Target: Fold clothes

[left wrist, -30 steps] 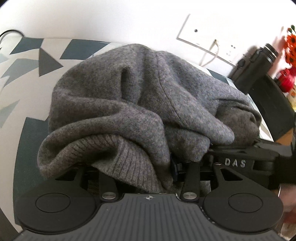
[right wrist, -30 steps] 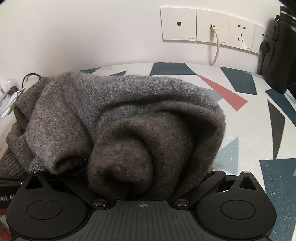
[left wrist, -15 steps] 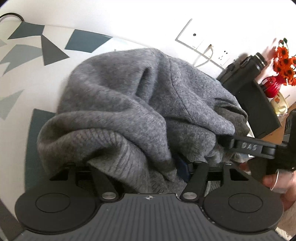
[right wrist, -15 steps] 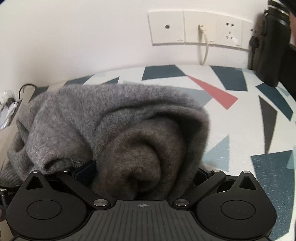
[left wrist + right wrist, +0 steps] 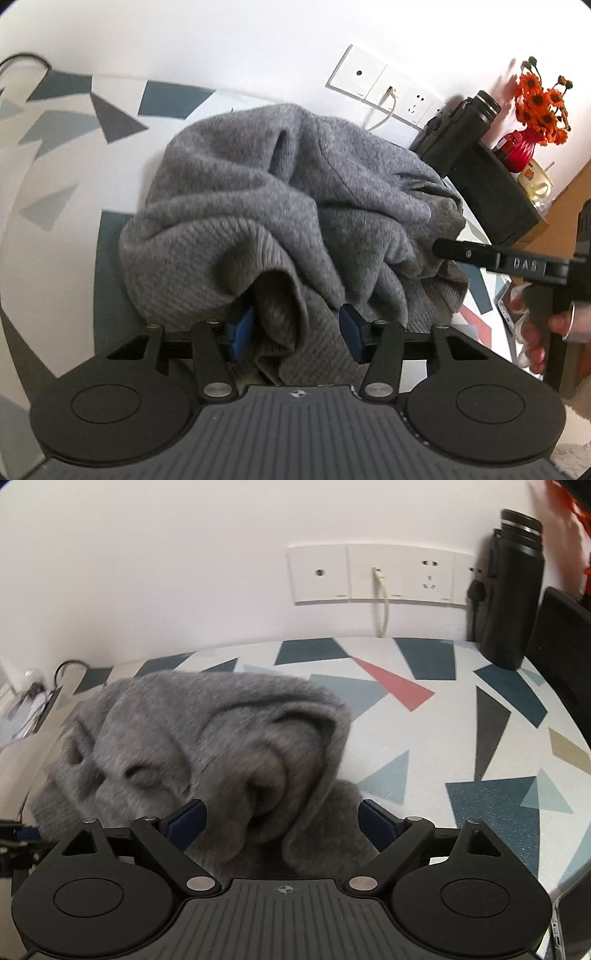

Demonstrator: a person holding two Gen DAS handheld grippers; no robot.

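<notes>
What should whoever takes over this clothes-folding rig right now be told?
Left hand-held gripper: jaws have just been closing, with the ribbed hem of the grey sweater between them; firm grip unclear.
Right hand-held gripper: jaws wide, have just been closing, with a roll of the grey sweater between them; grip unclear.
Grey sweater: a crumpled heap on the patterned table.
Done: no neat fold visible.
Left: spread it flat, then fold.

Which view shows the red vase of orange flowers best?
The left wrist view: the red vase stands at its upper right with the orange flowers sharp above it. The right wrist view catches only a blurred red-orange streak at its top right corner.
</notes>
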